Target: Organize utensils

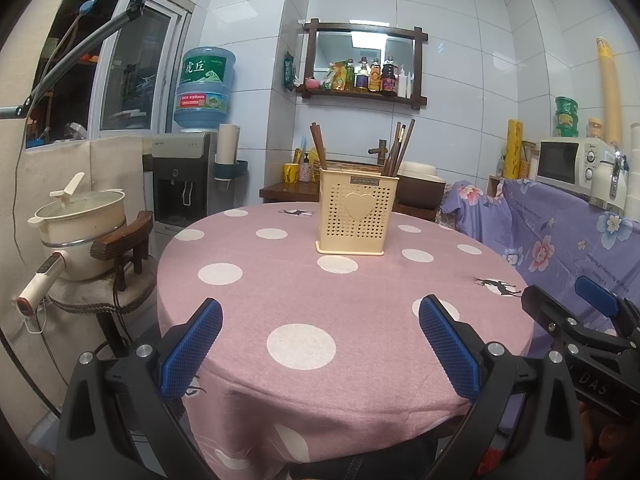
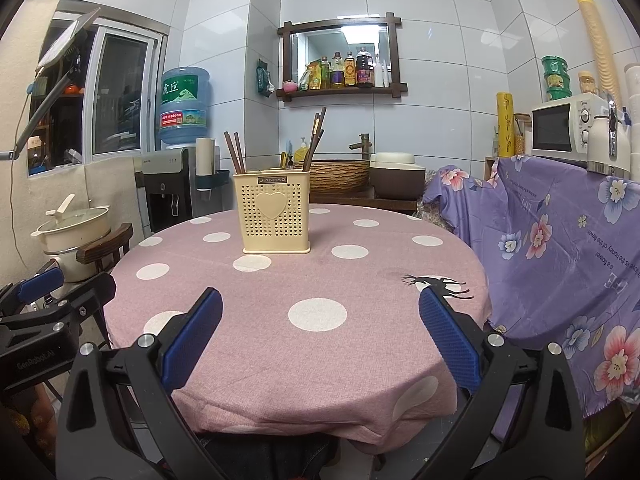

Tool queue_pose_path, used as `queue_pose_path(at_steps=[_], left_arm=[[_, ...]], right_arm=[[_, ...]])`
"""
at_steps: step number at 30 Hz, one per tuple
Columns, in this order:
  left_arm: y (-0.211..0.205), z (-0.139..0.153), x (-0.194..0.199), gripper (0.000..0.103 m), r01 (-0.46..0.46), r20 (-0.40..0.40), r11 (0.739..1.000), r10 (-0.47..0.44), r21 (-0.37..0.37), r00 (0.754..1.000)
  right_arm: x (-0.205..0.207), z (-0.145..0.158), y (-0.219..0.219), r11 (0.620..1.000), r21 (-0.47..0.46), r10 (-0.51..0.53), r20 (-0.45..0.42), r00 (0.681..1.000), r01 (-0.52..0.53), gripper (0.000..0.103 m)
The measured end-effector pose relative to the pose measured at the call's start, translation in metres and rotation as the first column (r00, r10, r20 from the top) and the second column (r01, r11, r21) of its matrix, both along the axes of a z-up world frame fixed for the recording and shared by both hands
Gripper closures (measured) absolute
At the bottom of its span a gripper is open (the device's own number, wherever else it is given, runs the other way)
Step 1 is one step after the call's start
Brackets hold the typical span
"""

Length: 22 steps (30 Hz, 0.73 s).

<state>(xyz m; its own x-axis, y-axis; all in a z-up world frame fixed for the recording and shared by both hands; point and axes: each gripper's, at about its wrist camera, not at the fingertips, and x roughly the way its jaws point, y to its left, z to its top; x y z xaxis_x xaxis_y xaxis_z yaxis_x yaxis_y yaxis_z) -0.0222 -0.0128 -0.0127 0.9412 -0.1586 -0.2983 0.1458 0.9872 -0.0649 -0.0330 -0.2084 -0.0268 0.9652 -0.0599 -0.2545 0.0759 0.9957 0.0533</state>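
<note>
We count one cream holder (image 2: 276, 216) on one round table (image 2: 320, 280), chopsticks in two bunches: two sticks left (image 2: 234, 152), roughly three right (image 2: 316, 140). Two grippers, left (image 1: 320, 344) and right (image 2: 320, 340).

Bare desk (image 2: 280, 280) lies open up to the utensil holder (image 2: 273, 213), whose upright chopsticks (image 2: 236, 153) block passage overhead.

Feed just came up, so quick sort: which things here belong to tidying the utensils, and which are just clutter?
For the job: utensil holder; chopsticks standing in it.
Lying about: cooking pot, water jug, sauce bottles, microwave.
</note>
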Motion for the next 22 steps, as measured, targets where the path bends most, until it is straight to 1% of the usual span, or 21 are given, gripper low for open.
queue_pose_path(at_steps=[10, 14, 22], left_arm=[[0.0001, -0.0013, 0.0010, 0.005, 0.006, -0.005, 1.000, -0.006, -0.002, 1.000], [-0.0007, -0.0009, 0.0009, 0.005, -0.001, 0.000, 1.000, 0.001, 0.013, 1.000], [-0.0001, -0.0012, 0.0023, 0.005, -0.010, -0.010, 1.000, 0.010, 0.010, 1.000]], right_arm=[[0.0001, 0.0001, -0.0005, 1.000, -0.001, 0.001, 0.000, 1.000, -0.001, 0.006], [0.0001, 0.0002, -0.0004, 1.000, 0.000, 0.001, 0.000, 1.000, -0.001, 0.006], [0.0002, 0.0004, -0.0007, 1.000, 0.000, 0.001, -0.001, 1.000, -0.001, 0.006]])
